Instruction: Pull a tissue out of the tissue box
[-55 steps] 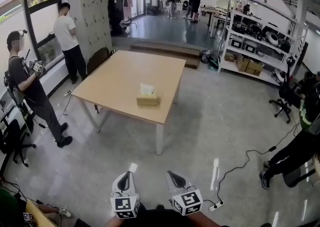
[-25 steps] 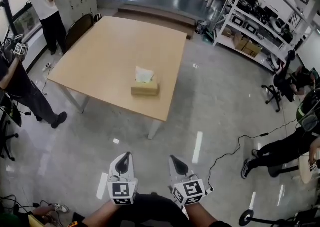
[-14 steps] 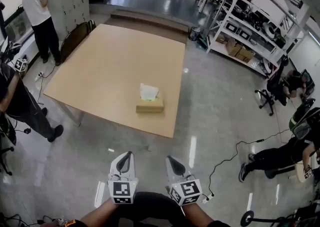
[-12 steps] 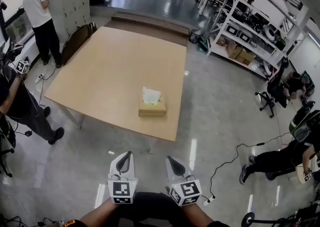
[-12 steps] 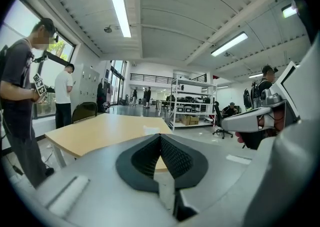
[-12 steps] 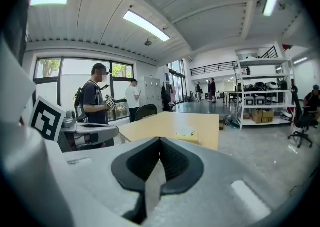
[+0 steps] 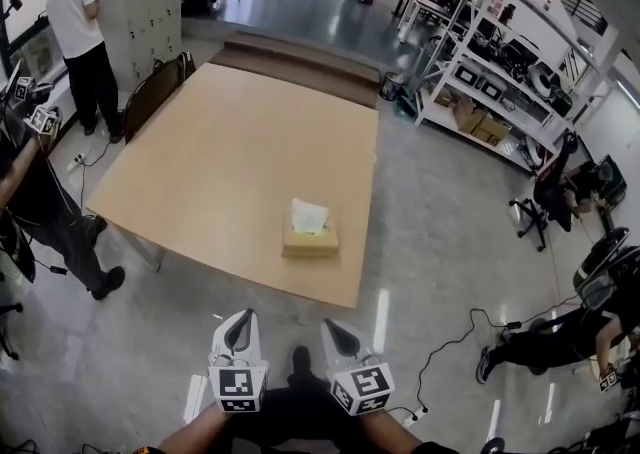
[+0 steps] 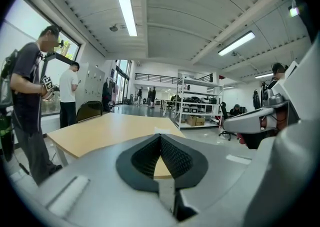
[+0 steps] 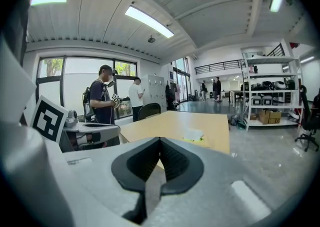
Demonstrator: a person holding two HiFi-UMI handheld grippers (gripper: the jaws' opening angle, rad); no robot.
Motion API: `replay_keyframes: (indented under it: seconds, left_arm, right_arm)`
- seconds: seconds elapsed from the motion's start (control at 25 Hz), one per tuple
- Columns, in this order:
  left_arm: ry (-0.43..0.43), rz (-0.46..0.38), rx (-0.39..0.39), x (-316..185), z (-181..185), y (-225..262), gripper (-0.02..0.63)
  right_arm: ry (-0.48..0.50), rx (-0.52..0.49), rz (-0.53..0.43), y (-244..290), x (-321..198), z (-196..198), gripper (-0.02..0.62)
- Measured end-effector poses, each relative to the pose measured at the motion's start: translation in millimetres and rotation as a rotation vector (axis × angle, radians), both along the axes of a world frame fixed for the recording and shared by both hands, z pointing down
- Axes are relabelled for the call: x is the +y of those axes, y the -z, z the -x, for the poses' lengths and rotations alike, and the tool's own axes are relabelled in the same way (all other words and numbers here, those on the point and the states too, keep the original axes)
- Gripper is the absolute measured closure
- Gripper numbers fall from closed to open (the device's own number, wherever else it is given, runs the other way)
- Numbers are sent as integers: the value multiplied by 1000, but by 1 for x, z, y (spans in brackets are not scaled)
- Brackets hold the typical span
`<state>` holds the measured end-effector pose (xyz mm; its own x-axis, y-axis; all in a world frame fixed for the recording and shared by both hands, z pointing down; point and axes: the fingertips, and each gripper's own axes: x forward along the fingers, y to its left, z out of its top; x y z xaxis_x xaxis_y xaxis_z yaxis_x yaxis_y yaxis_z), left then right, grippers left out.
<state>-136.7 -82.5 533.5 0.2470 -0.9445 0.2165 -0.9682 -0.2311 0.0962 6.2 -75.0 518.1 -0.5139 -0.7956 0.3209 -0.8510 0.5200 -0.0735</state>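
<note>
Tissue box (image 7: 310, 240) sits on the wooden counter (image 7: 230, 142), near its front edge and toward the right corner. A white tissue (image 7: 308, 214) stands up from the top slot.

Left tongs (image 7: 243, 316) and right tongs (image 7: 329, 325) are held side by side over the grey floor (image 7: 440, 242), short of the counter edge and well apart from the box. Both tongs are closed tip to tip, with nothing between them.

A person in a white shirt (image 7: 80, 12) stands beyond the counter's far left corner. A shelving rack (image 7: 490, 72) stands at right.
</note>
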Motion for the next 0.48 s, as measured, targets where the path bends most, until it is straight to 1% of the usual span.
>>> replay_keyframes:
  seconds: [0.12,0.28,0.48]
  left_arm:
    - [43,9,-7,-12,7,4,588]
    - [110,32,-20,-34,17,13,588]
    - [146,25,-41,-69,7,17,588]
  right_arm:
    - [27,-9,8,-3,-19,2,603]
    - [89,-27,7,-1,-49,11,603]
    - [134,-48,2,2,-92,3,603]
